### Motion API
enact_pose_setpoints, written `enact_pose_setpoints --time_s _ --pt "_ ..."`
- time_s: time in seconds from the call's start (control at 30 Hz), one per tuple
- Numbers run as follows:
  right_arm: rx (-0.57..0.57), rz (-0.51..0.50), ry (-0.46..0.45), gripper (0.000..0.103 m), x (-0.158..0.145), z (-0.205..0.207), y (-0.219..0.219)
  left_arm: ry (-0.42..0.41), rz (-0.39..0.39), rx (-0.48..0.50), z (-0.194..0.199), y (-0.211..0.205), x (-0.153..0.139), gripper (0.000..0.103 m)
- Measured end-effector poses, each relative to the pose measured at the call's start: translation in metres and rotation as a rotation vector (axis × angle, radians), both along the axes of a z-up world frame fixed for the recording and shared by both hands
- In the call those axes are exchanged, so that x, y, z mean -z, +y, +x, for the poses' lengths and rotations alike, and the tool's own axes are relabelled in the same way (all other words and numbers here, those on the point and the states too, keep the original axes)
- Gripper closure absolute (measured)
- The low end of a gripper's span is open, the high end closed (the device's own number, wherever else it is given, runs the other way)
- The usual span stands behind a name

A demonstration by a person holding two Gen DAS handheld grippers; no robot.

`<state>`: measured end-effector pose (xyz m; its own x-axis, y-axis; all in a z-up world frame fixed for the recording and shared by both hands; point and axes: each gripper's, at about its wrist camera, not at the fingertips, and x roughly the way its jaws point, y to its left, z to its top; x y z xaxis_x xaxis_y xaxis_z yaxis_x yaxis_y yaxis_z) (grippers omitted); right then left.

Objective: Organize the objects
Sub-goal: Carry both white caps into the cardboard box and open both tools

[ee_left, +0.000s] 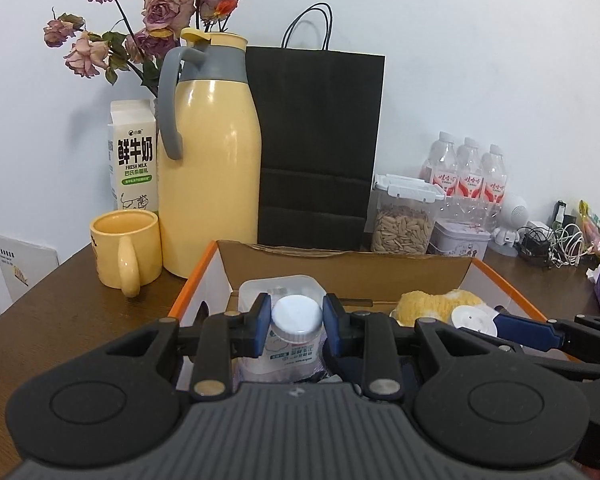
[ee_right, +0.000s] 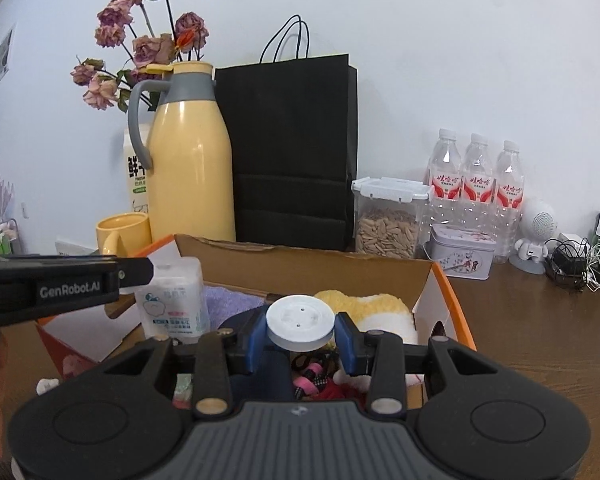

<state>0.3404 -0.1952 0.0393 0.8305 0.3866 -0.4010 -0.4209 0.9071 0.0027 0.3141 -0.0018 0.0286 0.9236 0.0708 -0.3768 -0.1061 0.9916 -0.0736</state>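
My left gripper (ee_left: 296, 320) is shut on a small white-capped bottle (ee_left: 294, 350), its blue pads pressing just below the cap. The bottle hangs over an open cardboard box with orange sides (ee_left: 204, 276). In the right wrist view my right gripper (ee_right: 301, 330) is shut on a flat white round disc (ee_right: 300, 314), also above the box (ee_right: 448, 292). The same bottle (ee_right: 174, 300) shows at the left there, and the disc (ee_left: 469, 317) shows at the right of the left wrist view. Inside the box lie a yellow plush cloth (ee_right: 376, 312), a purple towel (ee_right: 232, 300) and a clear plastic tub (ee_left: 284, 288).
Behind the box stand a yellow thermos jug (ee_left: 210, 160), a yellow mug (ee_left: 126, 252), a milk carton (ee_left: 134, 160), a black paper bag (ee_left: 316, 140) and dried roses. To the right are a seed container (ee_left: 402, 224), a tin (ee_left: 462, 238), water bottles (ee_left: 468, 172) and tangled cables (ee_left: 552, 244).
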Motion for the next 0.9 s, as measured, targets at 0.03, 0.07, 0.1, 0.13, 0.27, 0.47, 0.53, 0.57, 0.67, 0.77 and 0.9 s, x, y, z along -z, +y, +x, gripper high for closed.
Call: enact_pose_setpoints --time_s 0.03,0.07,0.1,0.13,0.27,0.47,0.53,0.57,0.67,0.77,0.9 --pt "-0.002 -0.003 0.003 0.067 0.001 0.0 0.001 -0.003 -0.003 -0.004 -0.001 0.0 0.001 0.074" --pt "-0.001 -0.006 0.007 0.066 0.002 0.0 0.001 -0.004 -0.002 -0.004 -0.001 0.001 0.002 0.072" --pt "0.005 -0.008 0.01 0.066 0.002 0.0 0.001 -0.004 0.003 -0.004 -0.002 0.001 0.002 0.07" --pt "0.012 -0.014 0.013 0.065 0.003 0.0 0.001 -0.004 0.005 -0.004 -0.003 0.001 0.003 0.062" --pt "0.037 -0.006 0.003 0.009 0.004 -0.004 -0.003 -0.034 -0.003 -0.021 -0.008 0.004 0.002 0.01" --pt "0.054 0.018 -0.006 0.0 0.001 -0.008 -0.009 -0.07 -0.017 -0.042 -0.015 0.006 -0.003 0.0" --pt "0.054 0.016 -0.007 0.0 0.0 -0.009 -0.009 -0.072 -0.015 -0.041 -0.016 0.006 -0.003 0.0" --pt "0.052 0.016 -0.009 0.0 0.0 -0.009 -0.009 -0.073 -0.015 -0.041 -0.016 0.005 -0.003 0.0" --pt "0.05 0.016 -0.015 0.0 -0.002 -0.012 -0.009 -0.075 -0.016 -0.042 -0.017 0.006 -0.003 0.0" --pt "0.051 0.013 -0.021 0.0 -0.004 -0.016 -0.011 -0.078 -0.018 -0.044 -0.019 0.006 -0.004 0.0" --pt "0.061 0.016 -0.031 0.0 -0.01 -0.021 -0.017 -0.087 -0.022 -0.038 -0.026 0.008 -0.007 0.0"
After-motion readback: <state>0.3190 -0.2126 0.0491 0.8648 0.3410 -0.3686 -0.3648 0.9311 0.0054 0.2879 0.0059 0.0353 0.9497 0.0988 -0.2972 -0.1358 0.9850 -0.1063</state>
